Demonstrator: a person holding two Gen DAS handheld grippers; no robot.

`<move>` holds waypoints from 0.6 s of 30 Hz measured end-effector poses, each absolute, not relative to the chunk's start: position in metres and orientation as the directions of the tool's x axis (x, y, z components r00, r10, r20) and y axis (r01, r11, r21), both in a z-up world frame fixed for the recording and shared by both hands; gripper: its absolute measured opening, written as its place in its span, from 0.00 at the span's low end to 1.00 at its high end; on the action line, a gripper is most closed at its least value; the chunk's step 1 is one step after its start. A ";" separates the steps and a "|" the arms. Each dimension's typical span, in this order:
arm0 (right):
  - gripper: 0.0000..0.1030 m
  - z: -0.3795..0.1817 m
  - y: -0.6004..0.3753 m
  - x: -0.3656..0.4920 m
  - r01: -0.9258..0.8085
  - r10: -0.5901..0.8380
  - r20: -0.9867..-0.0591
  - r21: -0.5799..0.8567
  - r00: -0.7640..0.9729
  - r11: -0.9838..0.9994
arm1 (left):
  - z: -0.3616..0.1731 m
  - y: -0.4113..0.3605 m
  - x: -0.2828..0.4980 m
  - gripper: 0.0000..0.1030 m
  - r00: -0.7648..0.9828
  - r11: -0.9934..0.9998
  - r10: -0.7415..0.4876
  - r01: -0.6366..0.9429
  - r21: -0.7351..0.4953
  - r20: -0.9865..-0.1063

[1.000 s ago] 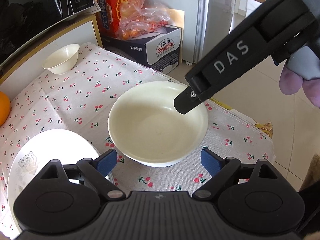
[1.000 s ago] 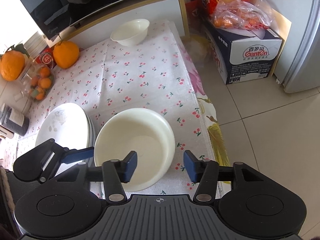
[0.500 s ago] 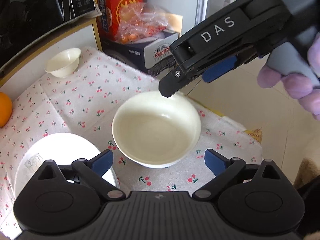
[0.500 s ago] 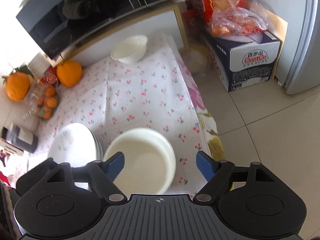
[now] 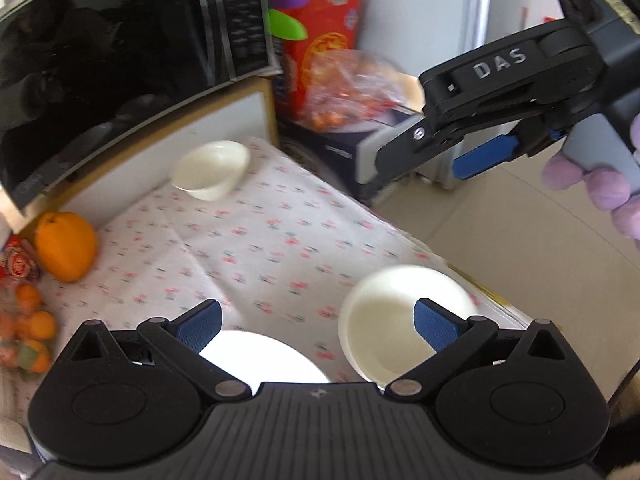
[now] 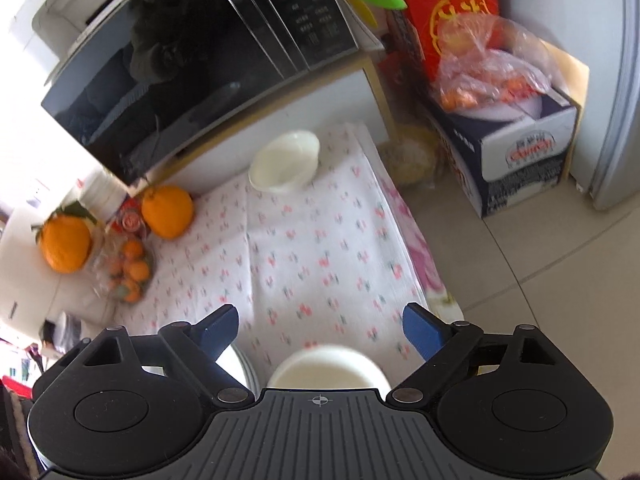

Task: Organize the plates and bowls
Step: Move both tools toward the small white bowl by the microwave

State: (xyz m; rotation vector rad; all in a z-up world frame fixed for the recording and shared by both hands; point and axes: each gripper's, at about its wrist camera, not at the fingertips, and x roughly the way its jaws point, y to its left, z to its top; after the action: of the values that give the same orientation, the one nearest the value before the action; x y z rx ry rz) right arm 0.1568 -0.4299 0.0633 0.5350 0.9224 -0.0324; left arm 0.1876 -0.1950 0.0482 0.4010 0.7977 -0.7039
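A large cream bowl sits on the cherry-print cloth near the table's right edge; the right wrist view shows it low in frame. A white plate stack lies left of it, its rim in the right wrist view. A small cream bowl stands at the far end by the microwave stand, also in the right wrist view. My left gripper is open and empty, raised above the plates and large bowl. My right gripper is open and empty, high above the table; it also shows in the left wrist view.
A black microwave on a white stand backs the table. Large oranges and a bag of small oranges sit at the left. A cardboard box with bagged fruit stands on the tiled floor to the right.
Both grippers have risen and pulled back from the large bowl, which rests on the cloth. The right gripper opened wider. Both views now tilt toward the far small bowl.
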 end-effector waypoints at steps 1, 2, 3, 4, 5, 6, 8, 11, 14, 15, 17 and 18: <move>0.89 0.065 -0.430 0.164 0.251 0.204 -0.760 0.436 0.617 0.864 | 0.049 -0.194 0.194 1.00 0.503 0.714 -0.409 0.696 0.076 -0.761; 0.89 0.065 -0.431 0.172 0.252 0.212 -0.756 0.447 0.619 0.858 | 0.051 -0.193 0.201 1.00 0.514 0.722 -0.400 0.687 0.084 -0.759; 0.89 0.066 -0.431 0.180 0.251 0.219 -0.752 0.456 0.621 0.854 | 0.052 -0.192 0.207 1.00 0.525 0.731 -0.391 0.677 0.092 -0.756; 0.89 0.066 -0.431 0.188 0.248 0.224 -0.750 0.460 0.622 0.852 | 0.053 -0.190 0.214 1.00 0.534 0.740 -0.383 0.666 0.096 -0.754; 0.89 0.065 -0.431 0.195 0.245 0.228 -0.750 0.461 0.621 0.853 | 0.053 -0.189 0.221 1.00 0.541 0.749 -0.376 0.656 0.097 -0.753; 0.89 0.065 -0.430 0.204 0.239 0.230 -0.752 0.458 0.618 0.856 | 0.055 -0.187 0.228 1.00 0.545 0.757 -0.370 0.646 0.095 -0.752; 0.89 0.063 -0.428 0.219 0.230 0.229 -0.753 0.451 0.617 0.863 | 0.054 -0.185 0.242 1.00 0.552 0.773 -0.359 0.628 0.092 -0.753; 0.89 0.059 -0.428 0.240 0.209 0.240 -0.745 0.453 0.622 0.867 | 0.053 -0.181 0.259 1.00 0.567 0.794 -0.338 0.600 0.096 -0.751; 0.89 0.053 -0.431 0.260 0.188 0.259 -0.736 0.464 0.625 0.866 | 0.049 -0.177 0.275 1.00 0.577 0.814 -0.325 0.574 0.088 -0.749; 0.89 0.049 -0.432 0.267 0.180 0.268 -0.733 0.469 0.625 0.865 | 0.048 -0.174 0.282 1.00 0.578 0.821 -0.326 0.565 0.079 -0.748; 0.89 0.043 -0.435 0.278 0.163 0.290 -0.728 0.482 0.621 0.861 | 0.045 -0.169 0.295 1.00 0.578 0.835 -0.334 0.548 0.052 -0.744; 0.89 0.040 -0.437 0.284 0.152 0.301 -0.722 0.490 0.623 0.858 | 0.043 -0.167 0.302 1.00 0.578 0.841 -0.339 0.540 0.037 -0.742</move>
State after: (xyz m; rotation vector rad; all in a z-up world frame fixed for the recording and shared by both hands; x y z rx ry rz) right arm 0.2837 -0.4371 0.0399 0.5506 0.9064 0.0908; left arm 0.3023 -0.1671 0.0426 0.2719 0.8033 -0.5210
